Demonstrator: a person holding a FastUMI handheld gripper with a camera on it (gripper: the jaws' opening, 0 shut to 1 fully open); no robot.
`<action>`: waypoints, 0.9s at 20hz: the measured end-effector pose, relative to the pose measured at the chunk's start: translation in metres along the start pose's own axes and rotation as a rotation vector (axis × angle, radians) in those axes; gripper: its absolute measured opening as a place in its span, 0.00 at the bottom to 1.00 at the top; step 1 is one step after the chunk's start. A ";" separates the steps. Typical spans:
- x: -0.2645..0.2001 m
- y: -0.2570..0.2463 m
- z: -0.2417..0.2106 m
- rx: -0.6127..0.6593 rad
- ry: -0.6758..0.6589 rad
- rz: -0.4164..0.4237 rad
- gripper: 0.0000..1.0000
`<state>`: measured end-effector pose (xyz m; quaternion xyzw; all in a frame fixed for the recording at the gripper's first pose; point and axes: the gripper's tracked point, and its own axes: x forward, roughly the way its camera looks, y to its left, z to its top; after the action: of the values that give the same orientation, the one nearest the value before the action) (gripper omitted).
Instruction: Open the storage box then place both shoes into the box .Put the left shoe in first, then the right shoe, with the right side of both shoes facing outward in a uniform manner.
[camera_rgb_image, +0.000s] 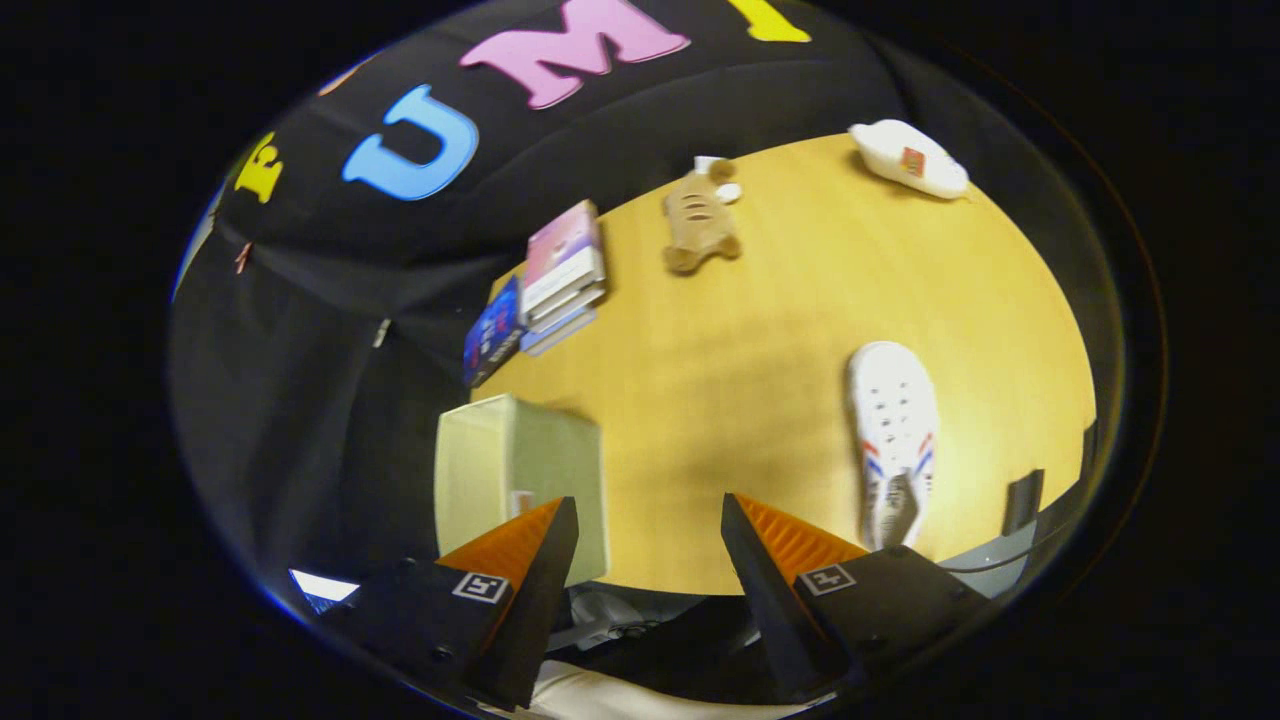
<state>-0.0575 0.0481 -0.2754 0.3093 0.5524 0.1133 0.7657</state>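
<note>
1. At lower left of the frame the storage box (520, 480), a pale green box, sat at the near edge of the wooden table (740, 400); its lid looked closed, so opening it appeared not yet done
2. Above it, at centre left, a stack of books (560, 275) lay by the table's far edge
3. At lower centre the gripper (650, 520) was released, its fingers spread wide and holding nothing, hovering over the table's near edge between box and shoe
4. At upper centre a stuffed toy (700, 220) lay flat
5. At right of centre one white shoe (893, 430) with red and blue stripes lay just beyond the right finger; the other white shoe (910, 158) sat at upper right, well apart
6. Risk: which shoe was the left could not be told from here, so picking the nearer one first could break the order; grabbing a shoe before opening the box would too
</note>
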 end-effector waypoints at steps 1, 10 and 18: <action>0.001 -0.032 0.002 0.011 0.000 -0.054 0.89; 0.039 -0.186 -0.005 -0.030 0.116 -0.348 0.83; 0.084 -0.198 -0.014 -0.089 0.227 -0.359 0.74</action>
<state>-0.0735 -0.0590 -0.4621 0.1571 0.6759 0.0333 0.7192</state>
